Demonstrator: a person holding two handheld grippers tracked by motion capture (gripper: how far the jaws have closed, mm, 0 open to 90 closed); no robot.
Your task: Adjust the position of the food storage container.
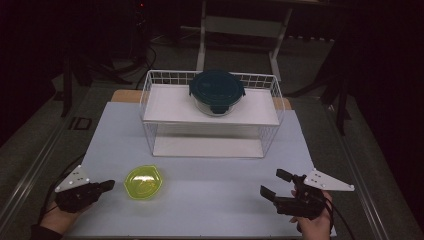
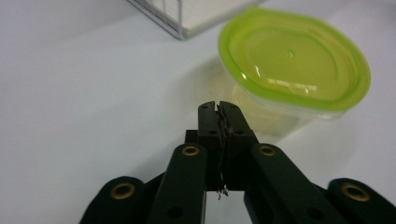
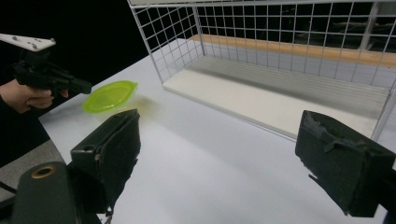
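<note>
Left gripper view: plain, unlabelled green-lidded container beside closed left tool.

Room dark, lit mainly over table. Tabletop pale blue-white, matte, rectangular; wooden edge showing at far side. Table sits within grey metal frame running along left and right. Floor grey-green, dim. Behind table, pale metal stand with two splayed legs and crossbar. Dark legs of other stands at left and at right. Black cables trailing across floor at far left. Small red light in black background. Walls not discernible.
</note>
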